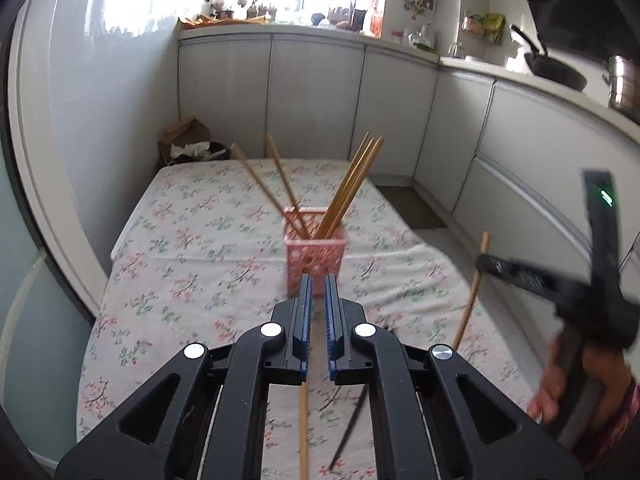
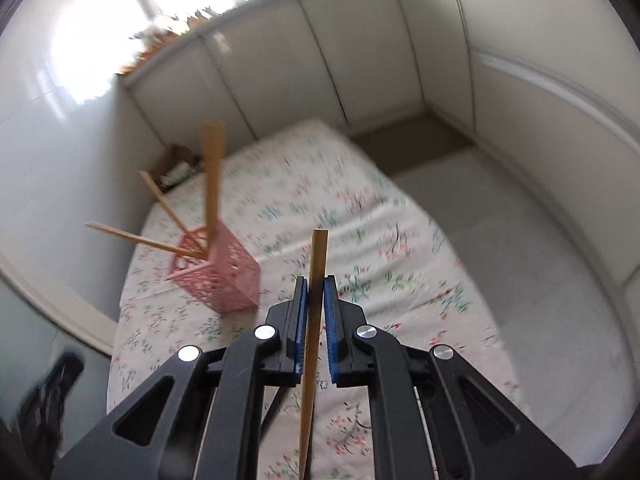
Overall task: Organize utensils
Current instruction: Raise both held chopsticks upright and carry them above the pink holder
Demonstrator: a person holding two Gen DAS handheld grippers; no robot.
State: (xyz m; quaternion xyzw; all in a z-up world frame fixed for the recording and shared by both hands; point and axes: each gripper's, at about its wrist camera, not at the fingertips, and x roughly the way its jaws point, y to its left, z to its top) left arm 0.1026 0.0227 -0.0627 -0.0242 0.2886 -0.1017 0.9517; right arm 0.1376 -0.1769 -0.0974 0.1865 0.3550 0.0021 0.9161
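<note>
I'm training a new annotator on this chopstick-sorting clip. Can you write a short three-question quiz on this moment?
1. True or false: the right gripper is shut on a wooden chopstick.
2. Where do the other wooden chopsticks stand? A) flat on the floral cloth B) leaning in the pink basket C) on the kitchen counter
3. Fill in: the dark chopstick lies on the ____, below the left gripper.

Key: 1 true; 2 B; 3 floral cloth.
</note>
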